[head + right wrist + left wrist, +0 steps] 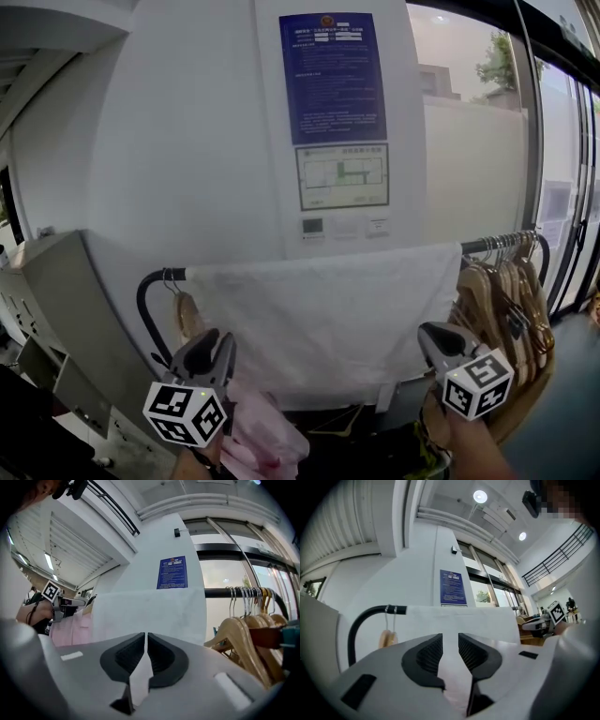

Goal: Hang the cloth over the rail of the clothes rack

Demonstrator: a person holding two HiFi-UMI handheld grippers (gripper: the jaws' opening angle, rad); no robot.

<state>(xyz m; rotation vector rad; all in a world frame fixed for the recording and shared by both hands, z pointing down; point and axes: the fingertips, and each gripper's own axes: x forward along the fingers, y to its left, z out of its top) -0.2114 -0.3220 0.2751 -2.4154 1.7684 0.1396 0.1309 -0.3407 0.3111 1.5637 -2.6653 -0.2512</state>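
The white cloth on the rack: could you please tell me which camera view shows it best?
The head view: the cloth hangs over the rail, nearly whole, side to side. Both gripper views show only its upper part.

Bright even daylight from window [473,159] at 2 o'clock, ceiling lights [480,496] glaring at 12, strong fisheye bending, black vignette in gripper-view corners, foreground soft

- cloth [323,309] draped over the rail [492,245], between a lone hanger [187,314] at the rail's left end and a bunch of hangers [502,295] at its right;
- poster [333,80] on the wall behind, above the cloth;
- left gripper [214,339] before the cloth's left edge; right gripper [433,333] before its right edge; both apart from it
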